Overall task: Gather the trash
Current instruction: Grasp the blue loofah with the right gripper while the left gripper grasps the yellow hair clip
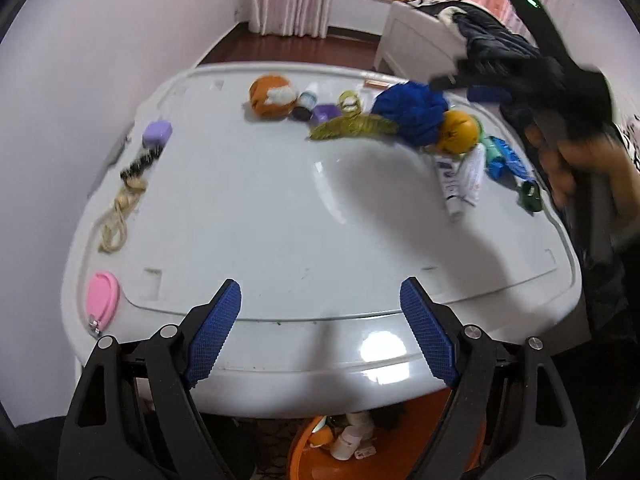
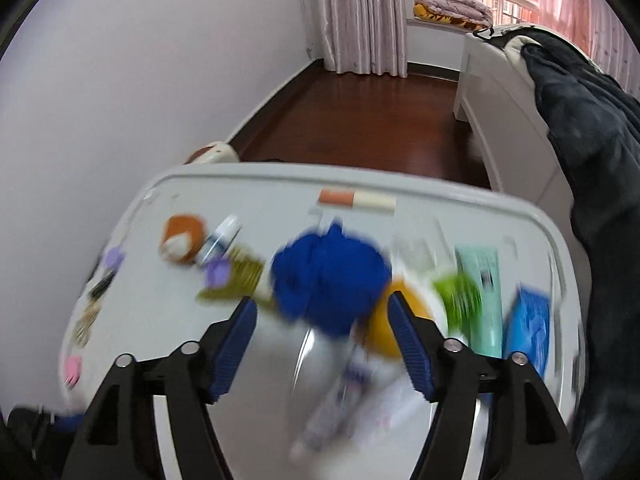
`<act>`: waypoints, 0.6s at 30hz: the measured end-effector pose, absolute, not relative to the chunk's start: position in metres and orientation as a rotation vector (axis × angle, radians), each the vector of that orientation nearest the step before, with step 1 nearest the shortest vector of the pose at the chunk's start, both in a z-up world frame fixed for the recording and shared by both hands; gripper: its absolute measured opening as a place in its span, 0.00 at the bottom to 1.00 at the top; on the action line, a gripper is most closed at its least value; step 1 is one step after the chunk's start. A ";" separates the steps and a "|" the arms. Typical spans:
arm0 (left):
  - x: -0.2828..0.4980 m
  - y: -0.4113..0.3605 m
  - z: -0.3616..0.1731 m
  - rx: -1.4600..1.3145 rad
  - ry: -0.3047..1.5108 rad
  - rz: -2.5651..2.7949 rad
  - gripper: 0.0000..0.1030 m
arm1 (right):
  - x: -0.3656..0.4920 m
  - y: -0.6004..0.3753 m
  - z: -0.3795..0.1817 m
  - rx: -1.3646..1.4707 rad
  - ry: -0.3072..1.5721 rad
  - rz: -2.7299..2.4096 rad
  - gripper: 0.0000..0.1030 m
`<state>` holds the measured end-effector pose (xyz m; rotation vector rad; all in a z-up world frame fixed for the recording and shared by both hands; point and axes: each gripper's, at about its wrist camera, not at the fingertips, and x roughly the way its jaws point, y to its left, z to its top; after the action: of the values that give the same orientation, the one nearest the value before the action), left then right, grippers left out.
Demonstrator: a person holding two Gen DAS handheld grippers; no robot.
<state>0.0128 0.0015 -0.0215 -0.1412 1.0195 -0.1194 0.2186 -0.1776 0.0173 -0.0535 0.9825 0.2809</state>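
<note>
A white table (image 1: 280, 208) holds scattered items along its far edge and sides. My left gripper (image 1: 320, 300) stands open over the table's near edge with nothing between its blue pads. Below it sits an orange bin (image 1: 436, 404) with bottles inside. My right gripper (image 2: 322, 316) is open above a blue mesh puff (image 2: 328, 276), an orange ball (image 2: 384, 332) and white tubes (image 2: 340, 404), with nothing in its jaws; this view is blurred. In the left wrist view the right gripper (image 1: 472, 86) shows as a dark blur over the blue puff (image 1: 412, 110), held by a hand (image 1: 556, 168).
An orange-and-white ball (image 1: 272, 96), a small bottle (image 1: 308, 98), a green leaf-shaped piece (image 1: 352, 126), a purple block (image 1: 157, 132), a dark brush (image 1: 136, 164), a rope (image 1: 116, 220) and a pink case (image 1: 103, 292) lie about. Blue bags (image 1: 504, 158) lie right. A bed (image 2: 500, 92) stands behind.
</note>
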 end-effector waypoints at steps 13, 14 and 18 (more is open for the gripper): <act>0.042 0.004 -0.034 -0.204 1.061 -0.107 0.78 | 0.235 -0.165 -0.008 -0.166 1.043 0.251 0.43; 0.046 0.000 -0.032 -0.195 1.047 -0.118 0.78 | 0.228 -0.173 -0.001 -0.114 1.037 0.265 0.43; 0.085 -0.025 -0.020 -0.043 0.964 -0.194 0.78 | 0.168 -0.211 0.038 0.073 0.959 0.300 0.44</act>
<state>0.0852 -0.0251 -0.0204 -0.0435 0.9639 -0.1937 0.1680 -0.2111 0.0380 0.0732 0.9585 0.2999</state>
